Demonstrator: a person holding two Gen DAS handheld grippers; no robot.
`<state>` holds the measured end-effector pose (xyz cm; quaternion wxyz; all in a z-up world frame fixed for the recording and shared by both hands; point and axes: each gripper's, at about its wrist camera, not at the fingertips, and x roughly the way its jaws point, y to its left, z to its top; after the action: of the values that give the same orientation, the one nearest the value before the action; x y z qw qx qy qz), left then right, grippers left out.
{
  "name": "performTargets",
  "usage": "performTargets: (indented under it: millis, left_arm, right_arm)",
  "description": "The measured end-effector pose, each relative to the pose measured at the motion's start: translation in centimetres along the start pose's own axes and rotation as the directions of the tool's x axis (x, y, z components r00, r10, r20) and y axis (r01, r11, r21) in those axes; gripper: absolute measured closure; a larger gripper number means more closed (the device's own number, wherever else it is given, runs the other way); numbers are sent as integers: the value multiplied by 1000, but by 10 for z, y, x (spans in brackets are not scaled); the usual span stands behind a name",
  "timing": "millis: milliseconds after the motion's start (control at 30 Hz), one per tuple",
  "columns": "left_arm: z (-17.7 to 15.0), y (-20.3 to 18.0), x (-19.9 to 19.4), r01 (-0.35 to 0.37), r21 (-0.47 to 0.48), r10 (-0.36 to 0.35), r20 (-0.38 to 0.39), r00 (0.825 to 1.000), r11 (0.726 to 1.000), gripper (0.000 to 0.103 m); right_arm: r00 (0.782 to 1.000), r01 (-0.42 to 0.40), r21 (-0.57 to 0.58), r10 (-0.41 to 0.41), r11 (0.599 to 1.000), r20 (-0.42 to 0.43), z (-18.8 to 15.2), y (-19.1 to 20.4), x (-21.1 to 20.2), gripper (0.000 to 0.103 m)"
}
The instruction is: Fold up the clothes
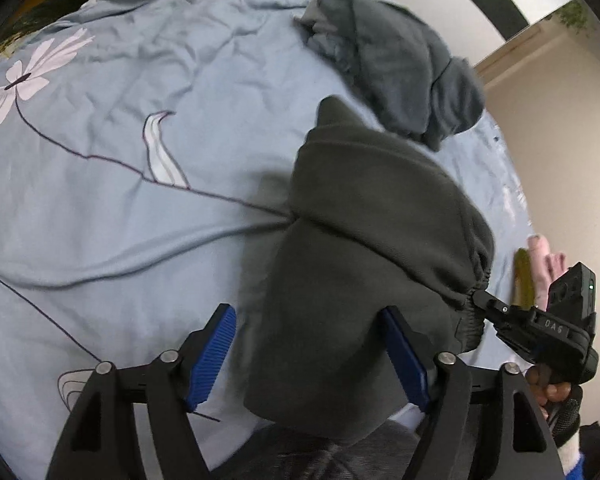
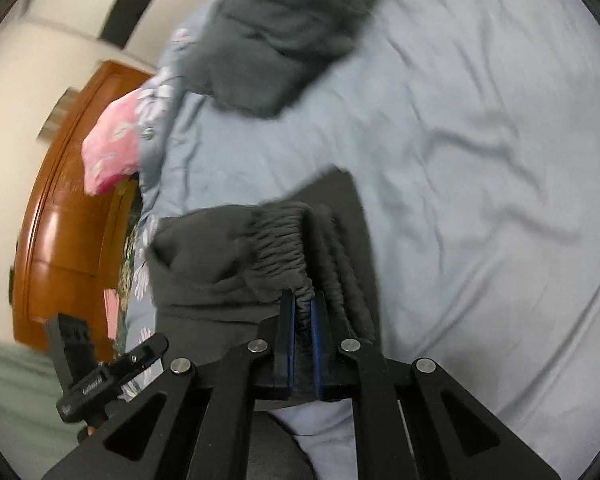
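Looks like a home bedroom: a bed with a flowery blue duvet, a pink pillow, and a wooden door nearby.

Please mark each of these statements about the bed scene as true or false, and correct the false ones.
1. The right gripper is clamped on the gathered waistband of the dark garment. True.
2. The left gripper is closed on the cloth. False: its jaws stand wide open, with the garment lying between them.
3. A second, grey garment lies crumpled farther up the bed. True.
4. The bedsheet is plain white. False: it is light blue with a flower pattern.
5. The dark garment is spread out flat. False: it is bunched and partly folded over.
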<state>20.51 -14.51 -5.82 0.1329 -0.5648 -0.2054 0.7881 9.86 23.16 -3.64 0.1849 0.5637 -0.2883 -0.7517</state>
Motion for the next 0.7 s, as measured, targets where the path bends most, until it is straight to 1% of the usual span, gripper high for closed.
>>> performTargets:
  millis: [67, 167, 267, 300, 367, 467, 533, 700]
  left_arm:
    - [1, 6, 2, 6, -10, -7, -4, 1000, 1000, 22]
    - [4, 4, -2, 0, 0, 0, 5, 1000, 1000, 22]
    - [5, -2, -12, 11, 29, -12, 30, 999, 1000, 23]
    - [5, -3, -16, 18, 36, -19, 39, 999, 999, 23]
    - [7, -4, -24, 16, 50, -19, 61, 998, 999, 23]
    - [17, -6, -32, 2, 82, -10, 94, 996, 997, 23]
    - [28, -6, -34, -19, 113, 7, 108, 994, 993, 23]
    - [59, 0, -29, 14, 88, -23, 109, 994, 996, 24]
  right_arm:
    - [1000, -6, 30, 6, 1000, 0, 1, -5, 6, 96]
    - [1000, 6, 20, -6, 1000, -5, 4, 0, 7, 95]
    - [1000, 20, -27, -20, 999, -7, 3, 12, -3, 94]
    - [1000, 21, -42, -21, 999, -8, 3, 15, -6, 91]
    - [999, 41, -74, -41, 996, -1, 0, 18, -15, 91]
    - [994, 102, -136, -98, 985, 39, -3, 29, -33, 90]
    - [994, 101, -157, -94, 982, 55, -4, 36, -41, 90]
    - [999, 34, -199, -28, 979, 32, -7, 54, -35, 90]
